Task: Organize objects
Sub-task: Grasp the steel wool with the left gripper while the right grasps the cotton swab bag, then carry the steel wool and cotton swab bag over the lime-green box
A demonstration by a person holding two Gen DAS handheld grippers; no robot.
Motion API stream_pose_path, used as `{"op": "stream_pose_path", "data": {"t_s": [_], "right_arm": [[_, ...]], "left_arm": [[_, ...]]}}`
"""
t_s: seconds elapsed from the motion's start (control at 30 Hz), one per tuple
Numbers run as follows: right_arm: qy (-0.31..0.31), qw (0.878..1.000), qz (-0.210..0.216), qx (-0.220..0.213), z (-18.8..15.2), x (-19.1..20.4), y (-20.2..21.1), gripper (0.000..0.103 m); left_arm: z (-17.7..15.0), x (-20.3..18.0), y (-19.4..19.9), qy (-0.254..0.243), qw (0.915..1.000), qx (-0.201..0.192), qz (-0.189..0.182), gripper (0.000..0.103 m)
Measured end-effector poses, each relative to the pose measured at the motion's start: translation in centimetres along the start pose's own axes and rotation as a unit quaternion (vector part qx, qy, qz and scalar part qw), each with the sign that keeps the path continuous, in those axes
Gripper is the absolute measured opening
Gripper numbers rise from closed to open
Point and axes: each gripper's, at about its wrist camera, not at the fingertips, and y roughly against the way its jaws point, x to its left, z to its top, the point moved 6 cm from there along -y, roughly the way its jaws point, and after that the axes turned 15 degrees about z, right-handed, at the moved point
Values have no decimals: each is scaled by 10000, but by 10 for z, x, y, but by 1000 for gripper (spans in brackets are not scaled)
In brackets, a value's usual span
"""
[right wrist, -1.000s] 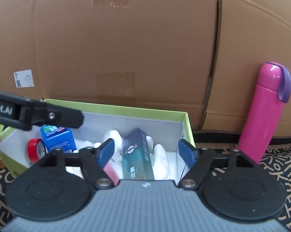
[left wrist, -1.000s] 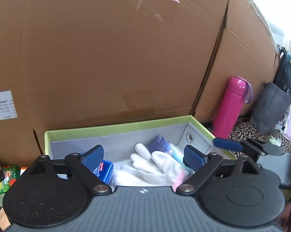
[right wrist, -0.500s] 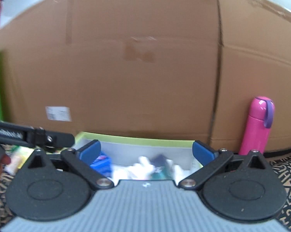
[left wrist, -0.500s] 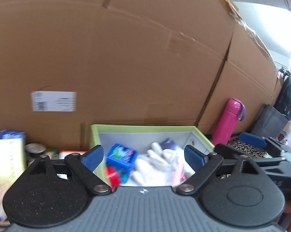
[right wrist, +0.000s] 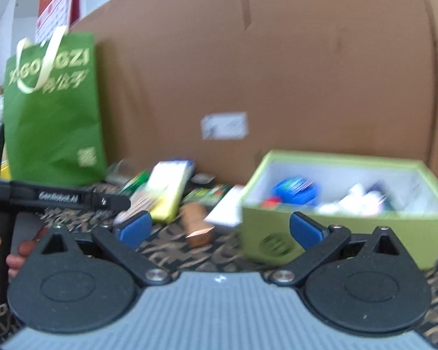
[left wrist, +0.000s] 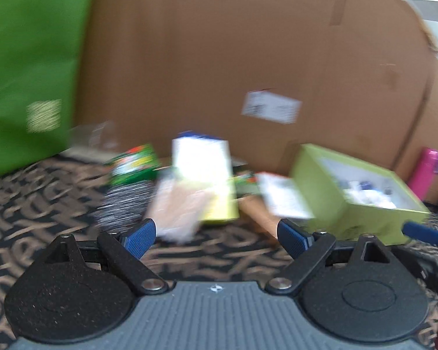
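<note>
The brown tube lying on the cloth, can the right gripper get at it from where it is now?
Probably yes: the right gripper is open and empty, and the brown tube lies just ahead with bare cloth between.

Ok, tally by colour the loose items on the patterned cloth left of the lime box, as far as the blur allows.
Yellow-and-white carton: 1
Green packets: 2
Brown roll: 1
White card: 1
Total: 5; blur may hide more.

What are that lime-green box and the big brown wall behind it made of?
The lime-green box looks like stiff, matte paperboard: thin straight walls and a pale lining. The brown wall looks like corrugated cardboard, dull, with fold creases and a stuck-on label. Blur leaves both a guess.
</note>
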Motion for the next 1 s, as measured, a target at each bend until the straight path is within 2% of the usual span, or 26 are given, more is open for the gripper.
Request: {"op": "stream_pose_path", "data": {"t_s": [0.13, 0.2, 0.27, 0.33, 0.4, 0.43, 0.5, 0.6, 0.77, 0.83, 0.87, 0.9, 1.0], "right_arm": [[-60, 9992, 245, 316, -13, 20, -30, 103], [-50, 9986, 341, 412, -16, 30, -43, 103], [-5, 9983, 361, 455, -19, 40, -52, 103], [20, 9980, 348, 522, -20, 48, -62, 103], [30, 9975, 360, 614, -19, 55, -78, 97], [38, 9972, 359, 662, -19, 58, -86, 94], [73, 9966, 326, 748, -18, 62, -106, 87], [175, 9956, 262, 880, -16, 65, -140, 82], [-246, 9946, 187, 987, -14, 59, -192, 65], [-500, 9937, 121, 1000, -15, 55, -206, 49], [-594, 9938, 162, 931, -15, 54, -208, 32], [-628, 9938, 179, 895, -15, 53, -208, 23], [-549, 9941, 355, 868, -15, 55, -193, 14]], "left_arm": [[0, 41, -22, 34, 9992, 45, 391, 92], [5, 49, -35, -124, 9987, 17, 501, 88], [8, 53, -49, -341, 9981, 48, 516, 77], [11, 54, -63, -419, 9978, 120, 492, 73], [11, 54, -76, -494, 9977, 254, 395, 52], [10, 54, -80, -560, 9974, 358, 290, 32], [8, 60, -79, -494, 9978, 390, 186, 32], [5, 71, -68, -491, 9981, 358, 129, 32], [-2, 95, -54, -427, 9983, 343, 216, 32], [-2, 100, -52, -375, 9985, 368, 158, 32], [-2, 101, -51, -366, 9985, 378, 134, 32], [-3, 101, -50, -372, 9985, 386, 114, 32], [-4, 98, -47, -453, 9981, 407, 22, 32]]}}
